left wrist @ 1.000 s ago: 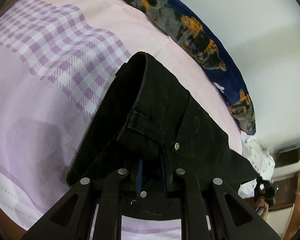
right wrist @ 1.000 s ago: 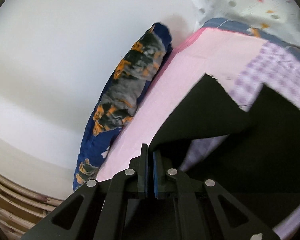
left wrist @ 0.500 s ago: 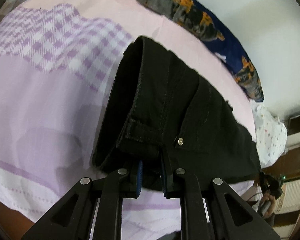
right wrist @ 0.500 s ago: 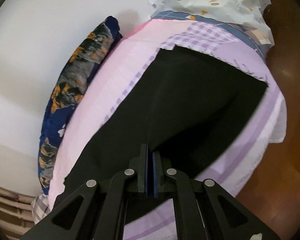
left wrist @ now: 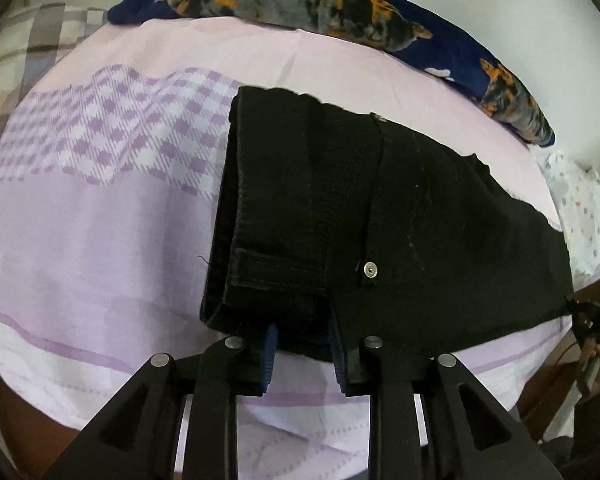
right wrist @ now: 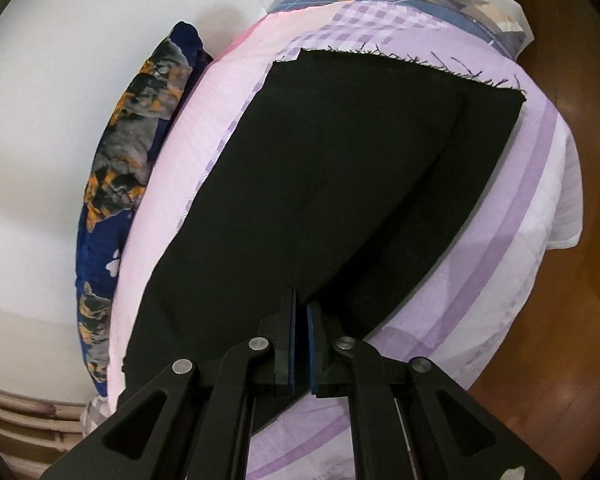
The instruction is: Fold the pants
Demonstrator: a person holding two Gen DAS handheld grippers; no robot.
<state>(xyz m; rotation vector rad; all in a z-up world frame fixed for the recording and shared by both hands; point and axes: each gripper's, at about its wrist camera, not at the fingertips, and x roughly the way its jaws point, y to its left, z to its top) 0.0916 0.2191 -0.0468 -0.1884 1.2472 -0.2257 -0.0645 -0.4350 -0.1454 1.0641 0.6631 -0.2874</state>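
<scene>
My left hand-held gripper (left wrist: 302, 354) stands parted around the waistband of the black pants (left wrist: 380, 216), whose near edge hides the fingertips, so I cannot tell if the pads touch it. A moment ago it pinched tighter. My right hand-held gripper (right wrist: 300, 344) is clamped on the leg cloth (right wrist: 340, 184). The pants now lie flatter on the bed (left wrist: 100, 216), beside the blue pillow (left wrist: 340, 8).

I see black denim pants (left wrist: 400, 216) lying flat on the bed, folded lengthwise with one leg on top of the other. The waistband, with its belt loop and a silver rivet, sits at my left end; the frayed leg hems (right wrist: 400, 60) lie at the far end.
</scene>
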